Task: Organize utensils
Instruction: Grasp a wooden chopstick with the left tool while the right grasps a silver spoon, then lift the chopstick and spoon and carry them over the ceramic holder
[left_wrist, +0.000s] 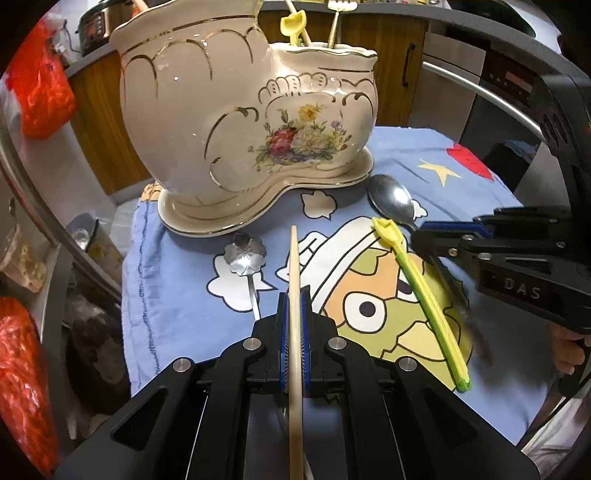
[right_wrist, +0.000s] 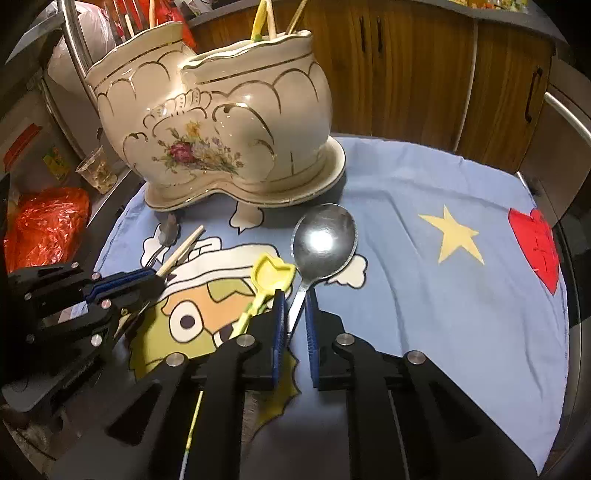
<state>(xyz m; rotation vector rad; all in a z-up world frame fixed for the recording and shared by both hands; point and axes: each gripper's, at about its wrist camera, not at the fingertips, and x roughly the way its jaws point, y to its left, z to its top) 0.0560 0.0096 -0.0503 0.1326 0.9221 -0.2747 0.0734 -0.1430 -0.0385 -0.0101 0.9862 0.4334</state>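
Left tool (left_wrist: 294, 314) clamps a light, stiff wooden chopstick (left_wrist: 294, 280) mid-shaft, near the ceramic holder (left_wrist: 236, 122). Right tool (right_wrist: 295, 325) pinches the slippery steel spoon (right_wrist: 325, 240) by its thin handle; it may pivot.

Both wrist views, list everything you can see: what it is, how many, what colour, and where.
Ceramic holder: one, cream with gold trim and flowers, back of cloth, utensils standing inside.
Cloth: one, blue with cartoon print, covering the table.
Chopstick: one, pale wood, clamped in left tongs.
Big spoon: one, silver, mid-cloth, handle between right tongs' pads.
Yellow scoop: one, yellow-green, lying beside the big spoon.
Flower spoon: one, silver, in front of holder.
Red bags: several, left edge.
Cabinets: brown wood, behind.
Left tongs: black, blue pads, shut.
Right tongs: same, shut on the spoon handle.
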